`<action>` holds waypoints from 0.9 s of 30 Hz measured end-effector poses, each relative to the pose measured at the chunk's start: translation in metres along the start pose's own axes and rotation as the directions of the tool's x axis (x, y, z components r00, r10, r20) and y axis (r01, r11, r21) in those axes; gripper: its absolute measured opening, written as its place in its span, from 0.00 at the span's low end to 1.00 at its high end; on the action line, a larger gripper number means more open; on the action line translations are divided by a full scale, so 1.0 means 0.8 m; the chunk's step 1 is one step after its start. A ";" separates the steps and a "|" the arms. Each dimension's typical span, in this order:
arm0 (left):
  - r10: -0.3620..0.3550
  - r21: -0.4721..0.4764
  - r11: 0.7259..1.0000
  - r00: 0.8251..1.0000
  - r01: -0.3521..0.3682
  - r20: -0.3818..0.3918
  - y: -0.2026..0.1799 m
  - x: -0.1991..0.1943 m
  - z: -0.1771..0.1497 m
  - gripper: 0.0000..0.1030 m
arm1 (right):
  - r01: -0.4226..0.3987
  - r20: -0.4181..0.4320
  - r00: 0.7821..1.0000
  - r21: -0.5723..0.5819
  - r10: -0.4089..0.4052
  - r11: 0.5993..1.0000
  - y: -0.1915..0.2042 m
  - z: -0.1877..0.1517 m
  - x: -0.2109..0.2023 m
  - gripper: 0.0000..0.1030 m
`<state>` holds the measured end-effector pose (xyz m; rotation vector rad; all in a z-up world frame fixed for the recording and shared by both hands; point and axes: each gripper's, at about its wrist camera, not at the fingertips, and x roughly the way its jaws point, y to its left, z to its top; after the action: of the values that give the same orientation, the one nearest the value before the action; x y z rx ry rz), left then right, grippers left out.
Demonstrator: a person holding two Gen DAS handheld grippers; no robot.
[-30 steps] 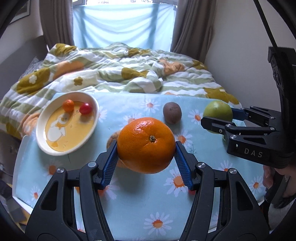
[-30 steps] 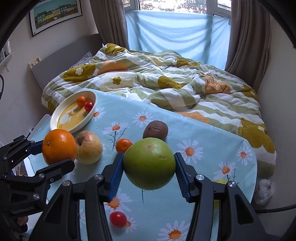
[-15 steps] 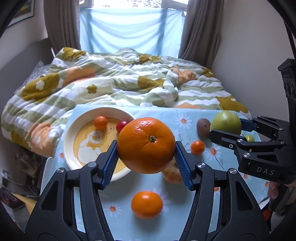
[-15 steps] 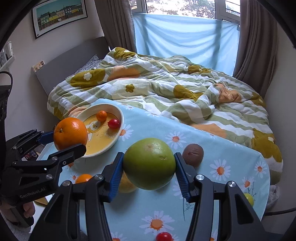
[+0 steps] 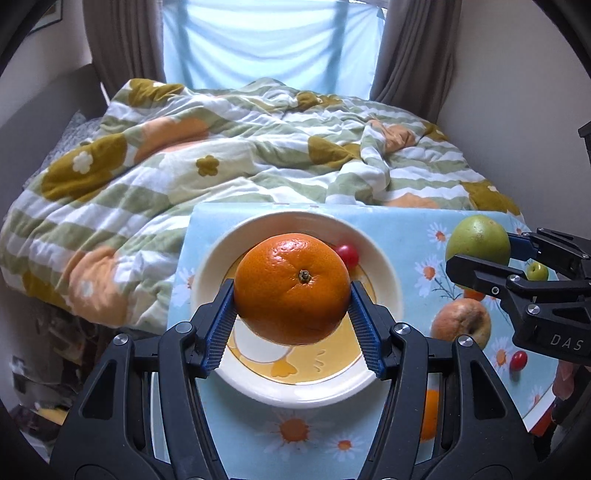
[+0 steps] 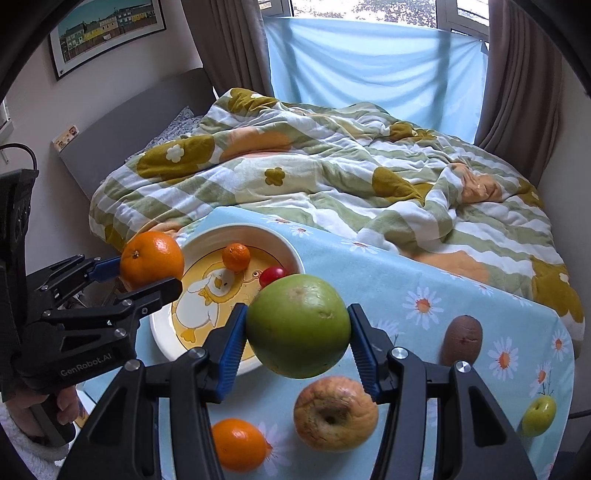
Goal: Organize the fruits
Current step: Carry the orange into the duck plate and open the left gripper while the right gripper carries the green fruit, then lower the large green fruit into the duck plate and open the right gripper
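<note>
Left gripper (image 5: 292,295) clamped on the orange (image 5: 292,288), blue pads pressed to both its sides. Orange held in the air over the plate (image 5: 388,280); in the right wrist view it hangs at the plate's near-left rim, not touching.

Right gripper (image 6: 298,328) clamped on the green fruit (image 6: 298,326), also held off the table, just right of the plate and partly overlapping its rim in view.

Plate: white rim, yellow centre with a duck picture. In it a mandarin (image 6: 236,257) near the far side and a cherry tomato (image 6: 272,276) close to the right wall. From the left wrist the orange hides the mandarin; only the tomato's edge shows.

On the daisy cloth (image 6: 424,280), right of the plate:
- wrinkled apple (image 6: 335,413), directly below the green fruit, stem hollow up
- second mandarin (image 6: 238,445) near the front edge, left of the apple
- brown kiwi (image 6: 461,339), further right, well apart from the apple
- small green fruit (image 6: 538,415) near the right edge
- second cherry tomato (image 5: 518,360), seen only from the left wrist, by the apple

Rumpled quilt (image 6: 314,177) on the bed behind the table; framed picture (image 6: 107,33) on the wall at left.
</note>
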<state>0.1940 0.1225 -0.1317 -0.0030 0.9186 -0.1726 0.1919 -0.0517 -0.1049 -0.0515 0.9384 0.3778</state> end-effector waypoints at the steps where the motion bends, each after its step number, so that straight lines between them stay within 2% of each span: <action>1: -0.004 0.002 1.000 1.000 0.004 -0.010 0.007 0.007 0.000 0.64 | 0.002 -0.004 1.000 0.006 -0.002 1.000 0.004 0.002 0.005 0.48; 7: -0.024 0.033 0.999 0.998 0.026 -0.055 0.038 0.051 0.004 0.64 | 0.041 -0.023 0.999 0.032 -0.040 0.999 0.015 0.011 0.031 0.48; 12: -0.038 0.079 0.996 0.995 0.045 -0.091 0.044 0.084 0.005 0.64 | 0.071 -0.040 0.997 0.067 -0.068 0.995 0.016 0.011 0.043 0.48; 18: -0.063 0.074 0.995 0.993 0.070 -0.102 0.052 0.099 0.009 0.66 | 0.099 -0.059 0.994 0.112 -0.093 0.989 0.009 0.005 0.048 0.48; 19: -0.061 0.080 0.994 0.994 0.068 -0.088 0.052 0.097 0.011 0.72 | 0.102 -0.061 0.994 0.115 -0.095 0.988 0.009 0.004 0.047 0.48; 20: -0.054 0.087 0.994 0.996 0.060 -0.068 0.051 0.093 0.013 0.88 | 0.104 -0.063 0.993 0.117 -0.097 0.988 0.008 0.004 0.047 0.48; 21: -0.045 0.094 0.994 0.998 0.050 -0.049 0.049 0.089 0.017 0.98 | 0.106 -0.065 0.993 0.117 -0.099 0.987 0.007 0.004 0.046 0.48; 23: -0.040 0.104 0.994 0.999 0.042 -0.029 0.047 0.081 0.022 1.00 | 0.107 -0.068 0.993 0.117 -0.100 0.987 0.006 0.004 0.045 0.48; 27: -0.028 0.105 0.994 0.999 0.032 -0.041 0.046 0.075 0.023 1.00 | 0.100 -0.065 0.994 0.107 -0.093 0.989 0.004 0.005 0.042 0.48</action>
<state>0.2493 0.1483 -0.1706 0.0844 0.9480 -0.2500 0.2119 -0.0379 -0.1284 -0.0069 1.0109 0.2355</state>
